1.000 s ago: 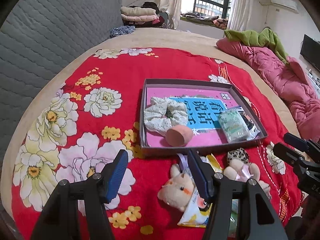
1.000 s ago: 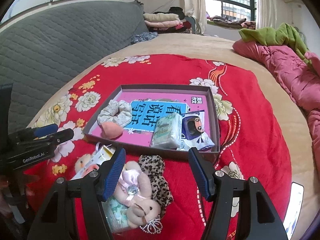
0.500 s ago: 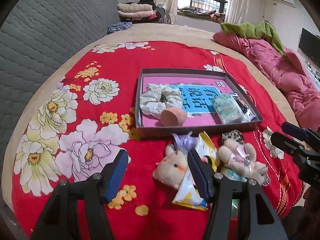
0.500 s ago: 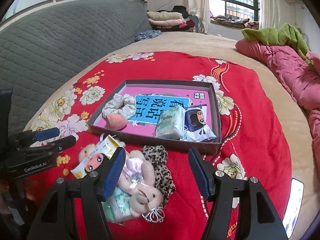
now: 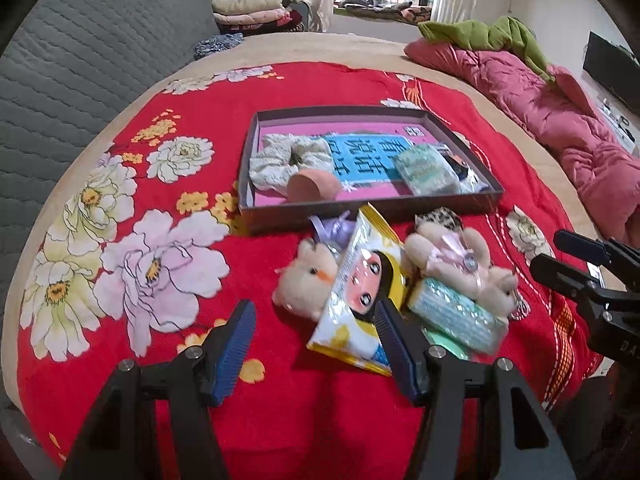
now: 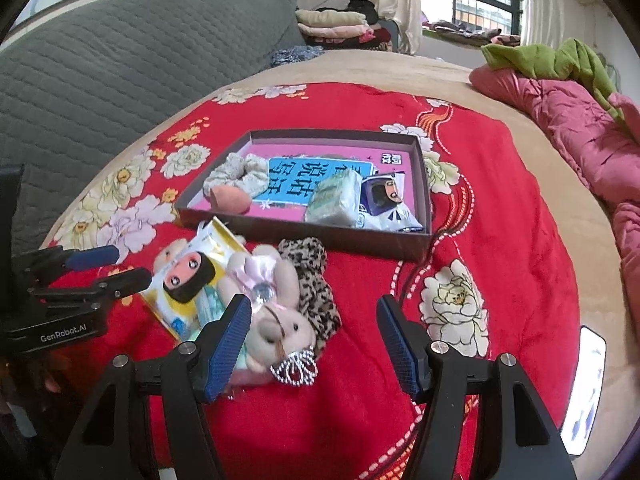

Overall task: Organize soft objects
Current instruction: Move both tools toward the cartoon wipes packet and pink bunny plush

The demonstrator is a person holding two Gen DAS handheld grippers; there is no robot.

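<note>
A dark shallow box (image 5: 372,216) (image 6: 304,232) with a pink floor lies on the red flowered blanket. It holds a pale scrunchie (image 5: 280,160), a peach sponge (image 5: 314,185) and a tissue pack (image 5: 426,170). In front of it lie a beige plush (image 5: 304,280), a yellow-white packet (image 5: 360,292), a rabbit plush with a pink bow (image 5: 460,260) (image 6: 276,304), a leopard scrunchie (image 6: 310,280) and a teal tissue pack (image 5: 456,312). My left gripper (image 5: 316,336) is open and empty, near the packet. My right gripper (image 6: 314,340) is open and empty, over the rabbit plush.
A grey quilted headboard (image 5: 80,60) runs along the left. A pink duvet (image 5: 560,120) with a green cloth lies at the right. Folded clothes (image 5: 248,8) are stacked at the back. A phone (image 6: 584,380) lies at the bed's right edge.
Both grippers have pulled back and up from the box, so the pile of soft things in front of it shows more fully. Both stay open and empty.
</note>
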